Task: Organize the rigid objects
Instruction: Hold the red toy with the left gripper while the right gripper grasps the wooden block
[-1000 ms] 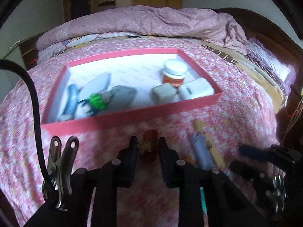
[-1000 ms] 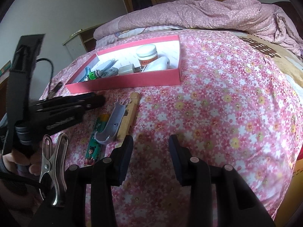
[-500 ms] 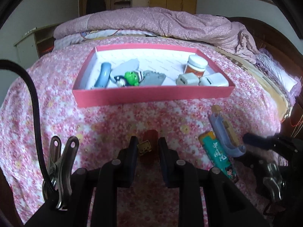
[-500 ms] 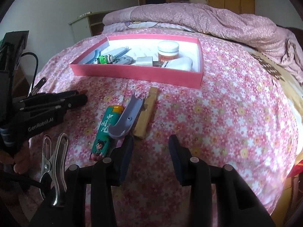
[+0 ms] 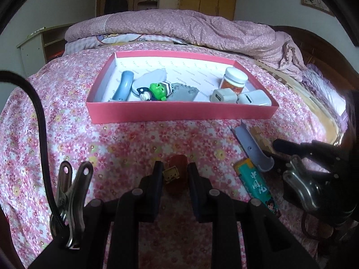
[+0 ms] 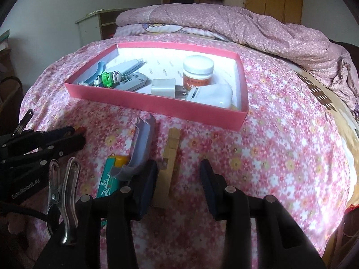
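Left wrist view: left gripper [image 5: 174, 174] clamped one brown figurine [image 5: 175, 173]; right gripper [image 6: 178, 179] wide; two white chargers [image 5: 224, 95] in far pink tray [image 5: 179, 113].

A small brown figure with a square tan face [image 5: 174, 174] sits pinched between the left gripper's [image 5: 174, 174] fingers. Ahead on the floral bedspread lies the pink tray [image 5: 179, 113], holding a blue curved piece [image 5: 123, 85], a green toy figure [image 5: 157, 90], a grey flat part [image 5: 182, 93], a white-capped orange jar [image 5: 234, 81] and two white chargers [image 5: 237, 97]. Outside it, near the tray's front wall, a grey curved bracket [image 6: 140, 150] overlaps a green lighter [image 6: 110, 180]; a wooden block [image 6: 169, 157] lies just beside them.
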Demonstrator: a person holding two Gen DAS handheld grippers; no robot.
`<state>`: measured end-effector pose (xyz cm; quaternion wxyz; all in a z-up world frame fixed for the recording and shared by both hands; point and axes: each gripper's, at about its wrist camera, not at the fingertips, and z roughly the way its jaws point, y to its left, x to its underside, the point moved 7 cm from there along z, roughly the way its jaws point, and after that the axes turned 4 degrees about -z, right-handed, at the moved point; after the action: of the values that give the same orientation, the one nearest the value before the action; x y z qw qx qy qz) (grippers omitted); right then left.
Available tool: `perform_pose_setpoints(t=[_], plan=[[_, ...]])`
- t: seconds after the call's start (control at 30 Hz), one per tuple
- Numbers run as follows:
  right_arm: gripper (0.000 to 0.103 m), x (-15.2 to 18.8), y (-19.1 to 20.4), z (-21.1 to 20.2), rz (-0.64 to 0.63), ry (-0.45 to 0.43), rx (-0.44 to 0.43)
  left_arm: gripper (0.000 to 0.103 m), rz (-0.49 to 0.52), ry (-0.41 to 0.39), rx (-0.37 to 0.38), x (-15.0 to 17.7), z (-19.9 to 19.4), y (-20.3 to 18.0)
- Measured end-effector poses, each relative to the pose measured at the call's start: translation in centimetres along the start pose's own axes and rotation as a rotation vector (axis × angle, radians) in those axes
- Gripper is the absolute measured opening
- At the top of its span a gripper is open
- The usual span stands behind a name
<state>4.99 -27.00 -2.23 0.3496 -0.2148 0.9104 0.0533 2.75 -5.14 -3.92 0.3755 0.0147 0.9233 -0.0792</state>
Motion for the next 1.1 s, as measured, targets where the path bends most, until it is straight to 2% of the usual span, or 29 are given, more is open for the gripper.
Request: perform_pose_setpoints(t=[0.03,0.1,0.17,0.23,0.33,0.57,0.9,1.1], plan=[[0.04,0.0,0.0,0.0,0.002,-0.003,-0.002,0.023,0.0,0.0,0.0,0.0,0.0,0.0],[0.03,0.2,-0.3,-0.2,0.017,-0.009,0.011,0.023,0.0,0.0,0.0,0.0,0.0,-0.1],[0.016,0.6,-1.0,-0.5,0.06,-0.009,0.022,0.023,-0.001,0.0,0.0,0.0,0.0,-0.1],[0.012,1.0,-1.6,-0.8,0.105,-0.01,0.022,0.023,-0.005,0.001,0.001,0.0,0.0,-0.1],[0.012,1.8,-2.4,-1.3,0.162,-0.015,0.013,0.023,-0.006,0.001,0.001,0.0,0.0,-0.1],[0.012,2.3,-3.1,-1.6,0.202,-0.028,-0.026,0.023,-0.022,0.002,0.008,-0.1,0.0,0.3],[0.012,2.4,-3.3,-1.5,0.218,-0.039,-0.039,0.026,-0.02,0.002,0.007,-0.1,0.1,0.1],[0.021,2.2,-2.7,-1.4,0.192,-0.04,-0.047,0.032,-0.009,0.003,0.014,0.0,0.1,-0.3]])
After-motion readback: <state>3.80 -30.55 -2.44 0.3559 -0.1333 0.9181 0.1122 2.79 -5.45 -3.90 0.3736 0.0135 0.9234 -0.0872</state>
